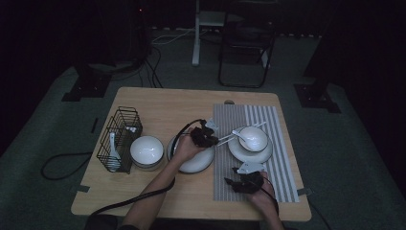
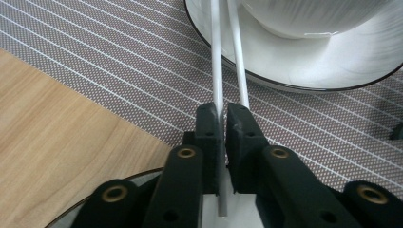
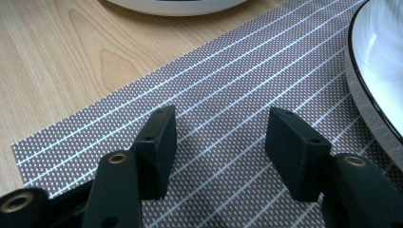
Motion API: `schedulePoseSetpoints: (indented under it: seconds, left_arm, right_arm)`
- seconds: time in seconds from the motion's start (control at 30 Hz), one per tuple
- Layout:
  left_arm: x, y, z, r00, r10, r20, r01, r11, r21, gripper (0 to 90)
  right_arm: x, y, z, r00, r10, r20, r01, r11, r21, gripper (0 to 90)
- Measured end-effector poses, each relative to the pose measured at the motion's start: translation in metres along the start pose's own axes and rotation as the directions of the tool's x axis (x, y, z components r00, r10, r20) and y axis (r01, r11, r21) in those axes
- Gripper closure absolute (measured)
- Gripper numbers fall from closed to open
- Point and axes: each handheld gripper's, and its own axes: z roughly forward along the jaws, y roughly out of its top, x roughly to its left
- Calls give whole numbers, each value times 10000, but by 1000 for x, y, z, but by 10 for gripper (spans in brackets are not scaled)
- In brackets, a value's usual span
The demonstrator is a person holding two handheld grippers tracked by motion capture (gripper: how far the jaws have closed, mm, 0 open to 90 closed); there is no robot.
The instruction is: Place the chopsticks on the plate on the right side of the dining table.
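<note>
Clamping down, my left gripper (image 2: 220,114) has its jaws pressed together on a pair of white chopsticks (image 2: 216,71); one stick runs straight through the narrow slot between the pads, the other lies along the inner edge of the right-hand pad, and whether that one is pinched too I cannot tell. Both sticks reach forward over the striped placemat (image 2: 119,66) and onto the rim of the white plate (image 2: 304,71), where a white bowl (image 2: 309,19) sits. From above, that left gripper (image 1: 206,135) hovers between an empty plate (image 1: 201,163) and the placemat, with a spoon (image 1: 238,134) resting in the bowl.

My right gripper (image 3: 219,137) has its jaws standing apart with nothing between them, low over the near part of the placemat, just beside the plate's dark-edged rim. Off to the left stand another bowl (image 1: 146,149) and a wire basket (image 1: 120,139).
</note>
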Motion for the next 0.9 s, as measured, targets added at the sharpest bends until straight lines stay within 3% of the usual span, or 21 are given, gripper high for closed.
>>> schedulePoseSetpoints:
  seconds: [0.6, 0.9]
  left_arm:
    - [-1, 9, 10, 10000, 48, -72, -49, 9999, -112, 861]
    - [1, 12, 17, 9999, -86, 135, 89, 9998, -200, 860]
  right_arm:
    - [0, 0, 0, 10000, -1, 12, 1, 10000, 1, 440]
    - [0, 0, 0, 10000, -10, 21, 10, 10000, 1, 440]
